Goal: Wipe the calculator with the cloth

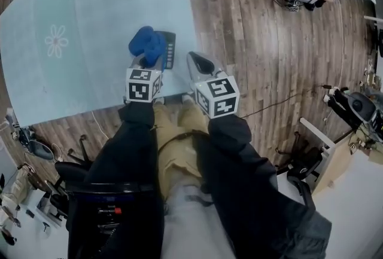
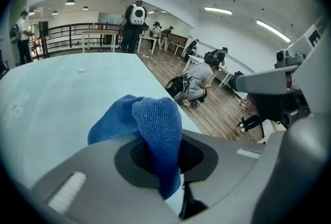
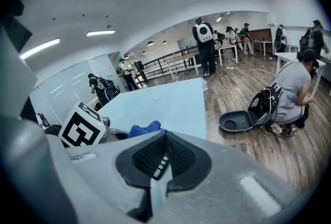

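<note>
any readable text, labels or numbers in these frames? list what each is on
No readable text anywhere.
The marker cubes on left gripper and right gripper: black-and-white square patterns only, no letters or digits.
The calculator keys: too small to read.
The blue cloth and table: no print, only a flower design on the table.

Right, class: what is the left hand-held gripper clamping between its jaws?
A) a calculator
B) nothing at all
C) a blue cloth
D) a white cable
C: in the left gripper view, the left hand-held gripper has its jaws closed on a fold of the blue cloth, which bunches out in front of them over the pale blue table.
</note>
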The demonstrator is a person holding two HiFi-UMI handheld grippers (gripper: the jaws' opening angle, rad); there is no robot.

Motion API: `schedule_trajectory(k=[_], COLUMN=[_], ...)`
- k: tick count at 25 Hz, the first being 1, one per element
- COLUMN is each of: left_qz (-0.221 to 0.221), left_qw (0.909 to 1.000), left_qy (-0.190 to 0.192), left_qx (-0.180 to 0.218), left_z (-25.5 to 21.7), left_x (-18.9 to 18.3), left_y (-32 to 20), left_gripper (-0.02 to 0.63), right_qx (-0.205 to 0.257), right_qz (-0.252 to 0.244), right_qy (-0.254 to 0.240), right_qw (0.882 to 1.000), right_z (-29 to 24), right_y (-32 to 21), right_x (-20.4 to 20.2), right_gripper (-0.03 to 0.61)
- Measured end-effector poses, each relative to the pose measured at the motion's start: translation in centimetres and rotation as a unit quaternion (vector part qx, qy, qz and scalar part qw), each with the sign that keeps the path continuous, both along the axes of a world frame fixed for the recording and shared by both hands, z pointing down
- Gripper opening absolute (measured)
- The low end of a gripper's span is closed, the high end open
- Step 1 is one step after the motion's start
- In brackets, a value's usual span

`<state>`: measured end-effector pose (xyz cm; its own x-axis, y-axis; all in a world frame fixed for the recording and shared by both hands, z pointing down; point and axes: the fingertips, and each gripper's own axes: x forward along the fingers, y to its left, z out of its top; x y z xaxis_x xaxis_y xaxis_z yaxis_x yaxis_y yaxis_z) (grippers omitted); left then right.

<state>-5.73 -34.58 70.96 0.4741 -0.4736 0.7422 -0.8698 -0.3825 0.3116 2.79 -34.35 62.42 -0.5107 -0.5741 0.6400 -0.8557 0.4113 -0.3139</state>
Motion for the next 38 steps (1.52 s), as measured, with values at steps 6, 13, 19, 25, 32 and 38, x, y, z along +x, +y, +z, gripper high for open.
schedule_trajectory(k=[6,13,19,25,32,38], left_qz=[0.023,0.054,0.059,0.001,-0.091,-0.102], left_qw=[0.9991,0.9927,0.9878,0.989,0.9927,0.9926], left_qy=[0.033,0.107,0.143,0.137,0.031,-0.057], left_qx=[-0.016,-0.011,0.014,0.055,0.074,0.033], left_z=[0.0,-2.3,-6.9,-10.8,-10.3,-5.2], left_x=[4.1,8.6,7.9,2.1,-7.5,-9.1], left_y=[1.3,2.3,2.4,1.1,-0.7,-0.8], left_gripper=[0.051,0.051,0.051,0.051,0.051,0.051], right_qx=[0.0,0.006,0.017,0.023,0.02,0.012], right_qz=[0.017,0.051,0.072,0.071,0.072,0.078], right_qy=[0.002,-0.001,-0.007,-0.019,-0.024,-0.018], right_qw=[1.0,0.999,0.997,0.997,0.997,0.997], right_z=[-0.7,-1.5,-2.4,-2.5,-2.3,-1.7], right_y=[1.2,1.7,1.7,1.7,1.9,1.5], right_x=[1.8,4.9,6.5,5.9,5.8,6.6], right_gripper=[-0.001,-0.002,0.0,-0.001,-0.001,0.0])
